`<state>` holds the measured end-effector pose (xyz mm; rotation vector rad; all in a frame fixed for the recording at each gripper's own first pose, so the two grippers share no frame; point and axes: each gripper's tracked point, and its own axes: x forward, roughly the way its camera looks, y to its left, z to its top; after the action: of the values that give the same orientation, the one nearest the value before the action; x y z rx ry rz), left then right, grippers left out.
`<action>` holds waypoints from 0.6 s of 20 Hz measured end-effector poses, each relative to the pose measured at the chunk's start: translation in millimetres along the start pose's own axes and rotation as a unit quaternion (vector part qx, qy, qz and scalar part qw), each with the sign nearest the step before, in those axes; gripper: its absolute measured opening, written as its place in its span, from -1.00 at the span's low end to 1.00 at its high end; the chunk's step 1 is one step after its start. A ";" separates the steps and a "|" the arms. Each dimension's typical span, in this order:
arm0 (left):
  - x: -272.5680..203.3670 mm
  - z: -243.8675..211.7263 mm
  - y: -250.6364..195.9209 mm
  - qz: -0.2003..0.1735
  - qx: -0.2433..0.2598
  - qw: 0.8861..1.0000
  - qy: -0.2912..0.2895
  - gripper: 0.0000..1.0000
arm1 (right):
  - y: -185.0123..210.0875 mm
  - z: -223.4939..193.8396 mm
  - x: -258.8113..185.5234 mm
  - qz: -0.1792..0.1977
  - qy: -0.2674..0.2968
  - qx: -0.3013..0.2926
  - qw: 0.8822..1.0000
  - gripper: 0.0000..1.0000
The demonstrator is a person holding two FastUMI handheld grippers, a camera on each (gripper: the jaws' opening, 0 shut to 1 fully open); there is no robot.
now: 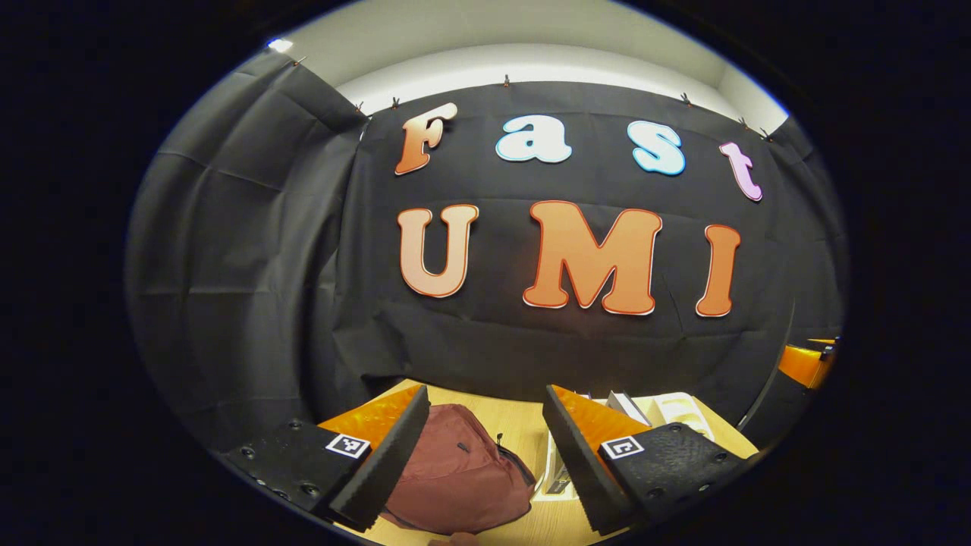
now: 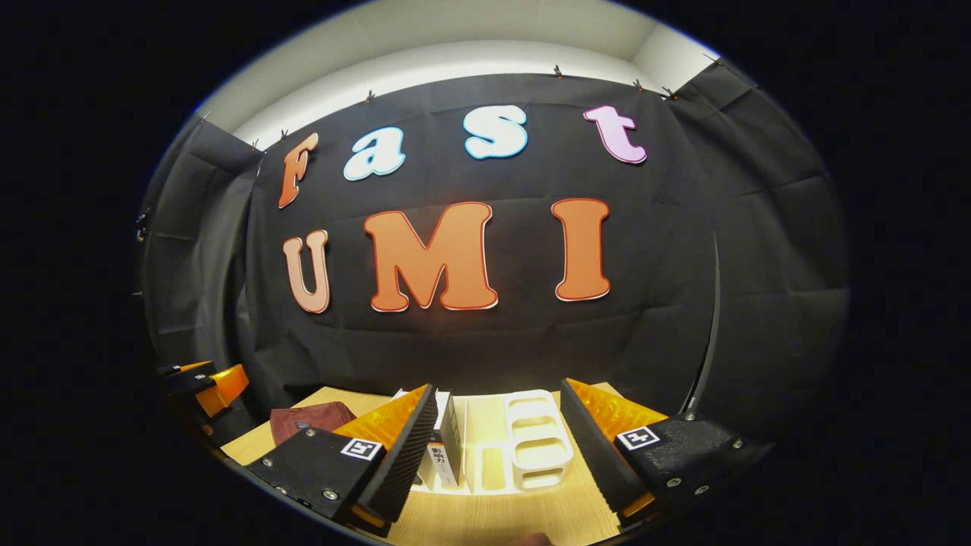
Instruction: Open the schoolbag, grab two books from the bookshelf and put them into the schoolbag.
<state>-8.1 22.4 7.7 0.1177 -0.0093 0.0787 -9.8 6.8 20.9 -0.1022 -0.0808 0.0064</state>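
Schoolbag [image 1: 455, 474]: zipped, flat on counter [image 1: 523, 432], directly ahead of your left tool [image 1: 485, 455], wide; right tool [image 2: 497, 455], wide, faces bookshelf [image 2: 523, 440].

Maroon schoolbag [image 1: 455, 474], seemingly closed; shelved books [image 2: 444, 447]

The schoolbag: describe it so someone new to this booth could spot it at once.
Start at the light wooden table in front of the black cloth wall. The schoolbag lies on it as a soft, dark red, slumped fabric bag with a small zipper pull on top. To its right stands a white bookshelf holding books; those are rigid and pale, the bag is not.
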 end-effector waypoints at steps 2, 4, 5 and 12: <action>0.1 0.8 -4.5 -0.006 0.001 1.000 0.000 0.89 | 0.9 1.2 2.2 0.003 0.002 0.008 1.000 0.92; 0.4 5.2 -6.4 -0.012 0.008 1.000 -0.008 0.89 | -0.5 3.7 2.3 -0.003 -0.003 0.003 1.000 0.92; 0.3 9.6 -5.9 -0.012 0.013 1.000 -0.015 0.89 | 0.3 3.3 2.8 -0.005 -0.004 -0.002 1.000 0.92; 15.5 18.4 8.6 -0.030 0.033 0.999 -0.026 0.89 | 12.1 -2.4 10.9 -0.022 -0.001 0.022 1.000 1.00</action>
<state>6.6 30.0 27.1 0.1861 -0.0555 0.0160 1.2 18.8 18.1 -0.0566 -0.0849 -0.0364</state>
